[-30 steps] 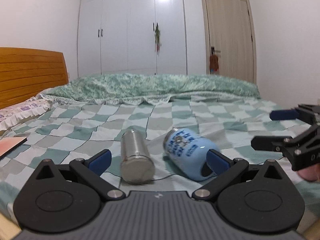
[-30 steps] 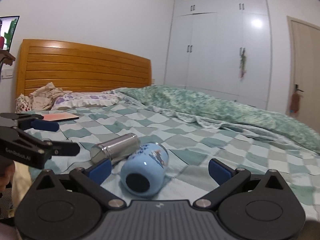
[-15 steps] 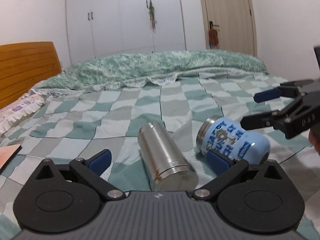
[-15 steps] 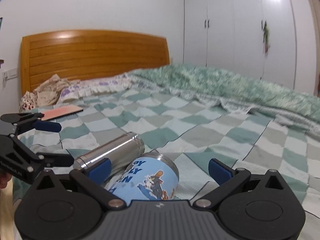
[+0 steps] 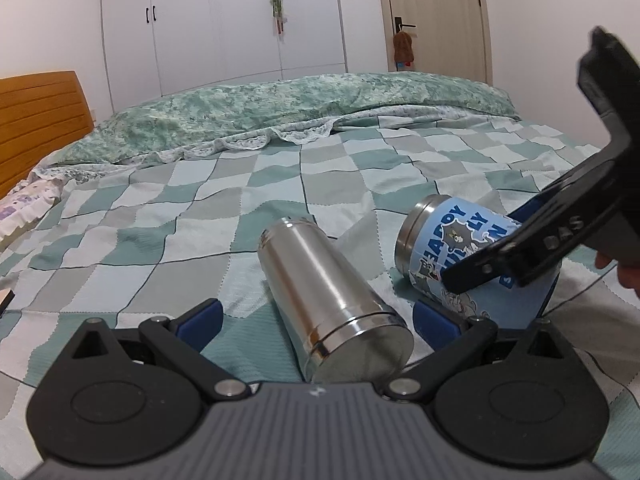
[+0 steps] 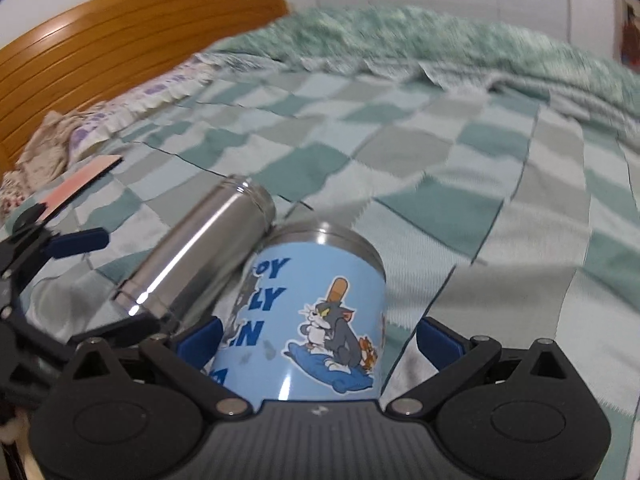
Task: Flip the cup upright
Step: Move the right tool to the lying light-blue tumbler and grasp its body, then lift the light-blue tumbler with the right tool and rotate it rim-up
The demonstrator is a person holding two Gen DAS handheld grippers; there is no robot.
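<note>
A steel cup [image 5: 332, 300] lies on its side on the checked bed cover, between the open fingers of my left gripper [image 5: 316, 316]. It also shows in the right wrist view [image 6: 200, 256]. A light blue cartoon cup [image 5: 452, 248] lies on its side to its right. My right gripper [image 6: 320, 340] is open, its fingers on either side of the blue cup [image 6: 316, 312], apart from its walls. From the left wrist view the right gripper [image 5: 532, 248] reaches over the blue cup.
The bed cover [image 5: 240, 216] is soft and creased. A rolled green quilt [image 5: 280, 108] lies across the far side. A wooden headboard [image 6: 120, 52], pillows [image 6: 120, 108] and a pink flat book [image 6: 80, 184] are at the left.
Both grippers have moved forward and lower. The right gripper now straddles the blue cup, and the left one straddles the steel cup. The cups still lie on their sides.
</note>
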